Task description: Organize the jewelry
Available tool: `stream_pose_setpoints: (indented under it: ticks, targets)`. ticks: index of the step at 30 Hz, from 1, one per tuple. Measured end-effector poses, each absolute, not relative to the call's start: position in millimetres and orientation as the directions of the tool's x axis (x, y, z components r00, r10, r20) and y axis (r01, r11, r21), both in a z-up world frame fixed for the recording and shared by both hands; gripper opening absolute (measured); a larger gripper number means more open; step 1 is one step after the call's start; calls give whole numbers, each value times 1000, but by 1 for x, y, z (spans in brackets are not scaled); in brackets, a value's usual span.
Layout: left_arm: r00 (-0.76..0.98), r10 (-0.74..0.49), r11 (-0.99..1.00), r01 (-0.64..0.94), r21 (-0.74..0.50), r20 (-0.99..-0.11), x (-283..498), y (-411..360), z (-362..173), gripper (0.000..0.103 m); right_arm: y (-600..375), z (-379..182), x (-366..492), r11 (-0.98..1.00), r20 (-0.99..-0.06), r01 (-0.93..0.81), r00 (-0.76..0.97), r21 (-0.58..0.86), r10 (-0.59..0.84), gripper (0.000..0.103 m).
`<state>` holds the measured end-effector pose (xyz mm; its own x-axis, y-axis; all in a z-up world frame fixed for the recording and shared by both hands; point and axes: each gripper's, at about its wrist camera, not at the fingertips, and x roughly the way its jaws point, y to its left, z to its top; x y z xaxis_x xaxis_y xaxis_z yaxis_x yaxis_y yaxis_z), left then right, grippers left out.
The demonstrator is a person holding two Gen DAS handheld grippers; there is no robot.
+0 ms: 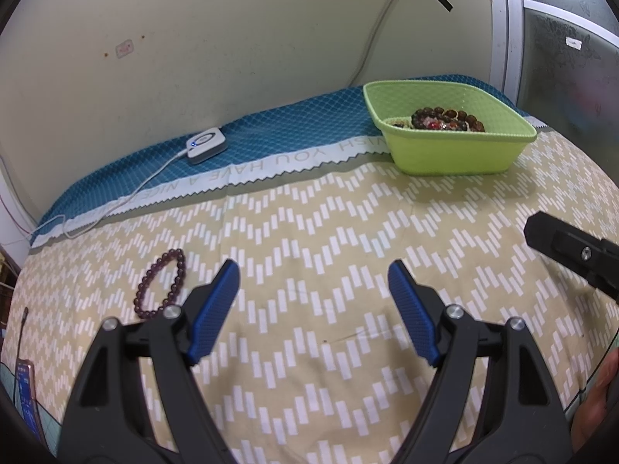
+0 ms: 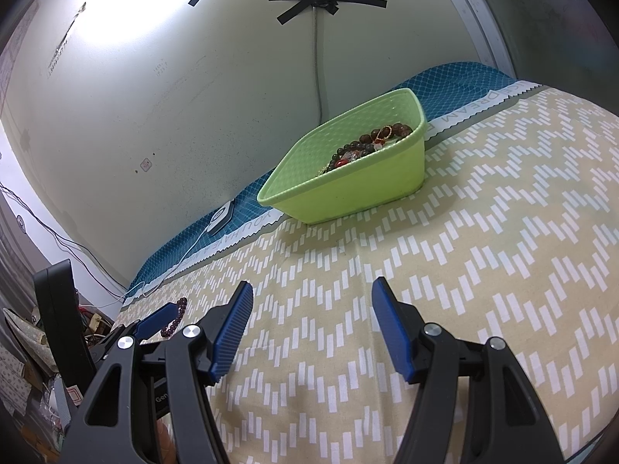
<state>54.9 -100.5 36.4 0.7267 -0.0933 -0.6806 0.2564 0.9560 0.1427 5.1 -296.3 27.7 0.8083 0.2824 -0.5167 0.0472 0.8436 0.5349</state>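
Note:
A dark purple bead bracelet (image 1: pixel 160 284) lies on the patterned cloth, just left of my left gripper's left finger; it also shows in the right wrist view (image 2: pixel 176 319). A lime green basket (image 1: pixel 464 154) stands at the back right and holds several bead bracelets (image 1: pixel 445 118); the right wrist view shows the basket (image 2: pixel 348 189) too. My left gripper (image 1: pixel 313 270) is open and empty above the cloth. My right gripper (image 2: pixel 311 290) is open and empty, in front of the basket.
A white device (image 1: pixel 206 145) with a cable lies on the blue cloth (image 1: pixel 271 139) by the wall. A phone (image 1: pixel 27 398) lies at the left edge. The right gripper's body (image 1: pixel 572 249) shows at the right. Clutter lies off the left edge (image 2: pixel 35 367).

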Motion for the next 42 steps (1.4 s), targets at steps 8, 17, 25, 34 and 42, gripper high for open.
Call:
stream_pose_setpoints:
  ticks: [8, 17, 25, 34, 42]
  targets:
    - [856, -139, 983, 179, 34, -498, 30, -77, 65, 76, -284, 38, -4, 881, -482, 31, 846, 471, 228, 39]
    - [913, -115, 982, 164, 95, -390, 9, -83, 73, 91, -258, 67, -26, 972, -346, 100, 938, 210, -22, 39]
    - [938, -85, 983, 134, 124, -337, -8, -83, 77, 97, -227, 74, -53, 991, -203, 126, 972, 48, -114, 64]
    - [956, -54, 995, 76, 66, -290, -18, -70, 81, 97, -230, 74, -58, 981, -200, 189, 964, 47, -176, 78]
    - [959, -55, 994, 78, 73, -279, -20, -70, 82, 97, -234, 73, -56, 973, -223, 226, 952, 57, -208, 78]
